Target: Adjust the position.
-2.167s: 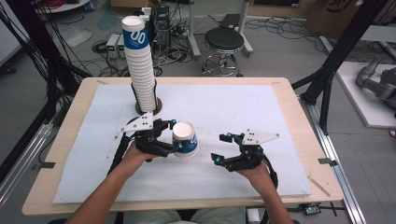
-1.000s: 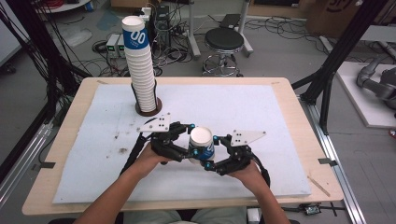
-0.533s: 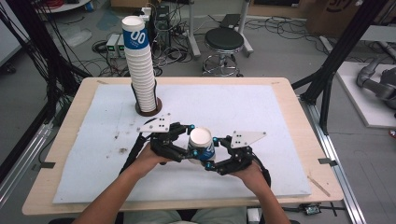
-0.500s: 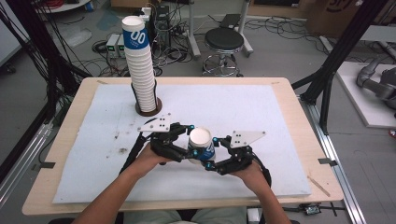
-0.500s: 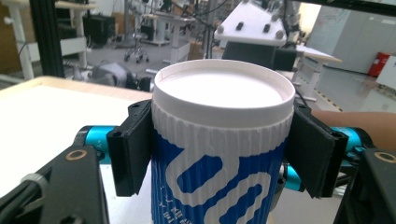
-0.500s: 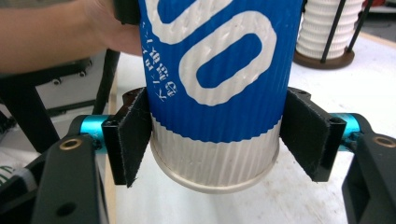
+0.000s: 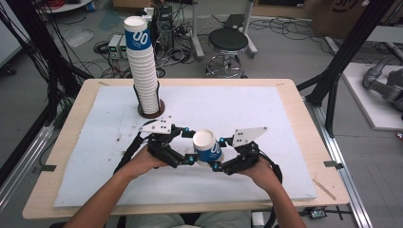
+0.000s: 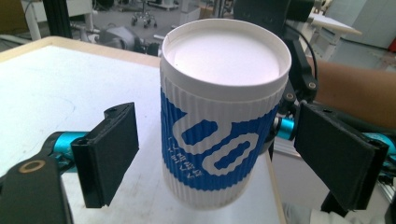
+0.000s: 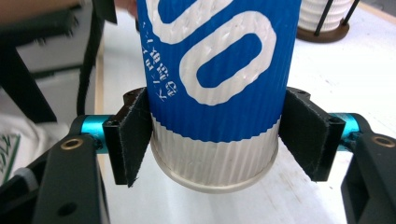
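From the high view, a blue-and-white paper cup (image 7: 207,147) hangs upright just above the white mat (image 7: 266,118) that covers the table, a little nearer the person's edge than the mat's middle. The left gripper (image 7: 186,145) flanks it on one side and the right gripper (image 7: 219,153) on the other. A tall stack of cups (image 7: 144,71) stands in its holder toward the far left corner of the mat, well apart from the hands.

In the left gripper view, the jaws have just been opening and now stand spread, with clear daylight between each pad and the ribbed sleeve; the cup sits between them but they no longer bear on it. It looks tilted here (partly the camera's own lean, I think).

In the right gripper view, the two pads pinch the cup low down, on the white ribbed band near its base (image 9: 215,158), below the blue print.

So the whole cup now depends on that one low grip. With most of the cup standing above the pads, a quick swing of the hand could tip it over in the jaws. Squeezing harder to prevent that could crush the thin paper wall. If the left jaws draw back carelessly, a pad could clip the cup's side or rim and knock it loose onto the mat.
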A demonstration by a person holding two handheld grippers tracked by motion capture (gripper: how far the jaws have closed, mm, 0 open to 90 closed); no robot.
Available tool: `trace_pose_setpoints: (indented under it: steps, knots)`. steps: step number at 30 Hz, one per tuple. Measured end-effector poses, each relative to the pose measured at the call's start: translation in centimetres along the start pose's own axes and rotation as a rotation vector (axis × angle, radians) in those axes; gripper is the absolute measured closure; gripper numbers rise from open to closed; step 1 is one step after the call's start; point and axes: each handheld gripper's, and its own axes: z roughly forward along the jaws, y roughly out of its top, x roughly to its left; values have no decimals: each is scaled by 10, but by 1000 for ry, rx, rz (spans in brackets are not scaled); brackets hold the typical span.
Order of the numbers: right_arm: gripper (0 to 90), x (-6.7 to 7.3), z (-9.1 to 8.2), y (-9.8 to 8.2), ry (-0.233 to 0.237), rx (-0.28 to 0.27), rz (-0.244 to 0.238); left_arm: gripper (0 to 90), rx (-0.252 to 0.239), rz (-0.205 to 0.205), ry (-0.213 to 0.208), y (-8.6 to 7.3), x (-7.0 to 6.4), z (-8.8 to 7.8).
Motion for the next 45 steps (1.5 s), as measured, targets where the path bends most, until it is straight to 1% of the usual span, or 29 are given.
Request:
trace_pose_setpoints:
  steps: [3, 4, 5, 7, 8, 9, 10, 11, 14, 15, 17, 18, 19, 20, 21, 22, 23, 25, 27, 29, 30, 31, 32, 33, 38, 39, 40, 42, 45]
  knots:
    - [294, -1, 0, 7, -8, 64, -42, 138, 38, 3, 5, 2, 0, -3]
    - [294, -1, 0, 7, -8, 64, -42, 138, 38, 3, 5, 2, 0, -3]
    - [294, -2, 0, 13, -11, 111, -66, 138, 63, 10, 8, 6, 0, -6]
    - [294, -3, 1, 18, -12, 153, -91, 138, 83, 18, -2, 10, 1, -8]
    - [294, -3, 1, 21, -17, 180, -107, 139, 86, 14, -4, 11, 1, -8]
    - [294, -3, 2, 24, -17, 202, -116, 138, 97, 18, -4, 12, 1, -9]
    - [294, -3, 2, 24, -17, 202, -116, 139, 97, 18, -4, 12, 1, -9]
    - [294, -3, 4, 30, -19, 250, -138, 139, 115, 21, 2, 14, 1, -9]
    - [293, -3, 8, 36, -13, 290, -156, 142, 146, 28, 0, 15, 2, -7]
    - [293, -2, 9, 38, -12, 305, -164, 144, 163, 38, 2, 15, 3, -7]
    - [293, -2, 12, 41, -12, 340, -180, 147, 170, 35, 9, 15, 3, -6]
    - [293, -2, 12, 41, -12, 340, -180, 147, 178, 37, 10, 16, 3, -5]
    - [293, 0, 15, 46, -17, 391, -193, 150, 183, 35, 6, 17, 4, -4]
    - [293, 0, 16, 47, -19, 406, -203, 150, 193, 41, 4, 17, 4, -3]
    - [293, 0, 18, 49, -18, 429, -213, 152, 195, 37, 4, 17, 4, -2]
    - [293, 0, 20, 50, -21, 444, -229, 153, 206, 46, 0, 17, 4, -1]
    - [293, 1, 21, 51, -20, 462, -226, 153, 217, 50, 2, 17, 4, -1]
    - [292, 1, 24, 54, -11, 478, -231, 157, 234, 50, 2, 16, 5, 1]
    - [292, 2, 25, 56, -12, 497, -239, 171, 251, 51, 4, 15, 6, 3]
    - [292, 3, 27, 58, -9, 519, -246, 210, 269, 52, -2, 14, 6, 5]
    - [293, 3, 28, 59, -9, 531, -252, 231, 282, 60, -6, 14, 7, 5]
    - [293, 4, 28, 59, -8, 541, -255, 266, 288, 62, -16, 13, 7, 5]
    - [292, 5, 29, 59, -18, 553, -261, 287, 288, 62, -16, 13, 7, 5]
    - [293, 5, 29, 59, -26, 561, -267, 291, 293, 66, -16, 12, 8, 6]
    - [293, 5, 30, 56, -31, 549, -277, 301, 305, 85, -18, 11, 8, 6]
    - [268, 5, 30, 54, -30, 542, -275, 301, 299, 91, -16, 10, 8, 7]
    - [246, 5, 29, 53, -40, 533, -260, 300, 293, 92, -16, 10, 8, 7]
    - [223, 2, 28, 51, -35, 492, -218, 300, 276, 90, -17, 9, 9, 6]
    - [218, -1, 21, 47, -28, 403, -184, 300, 254, 88, -19, 6, 10, 4]
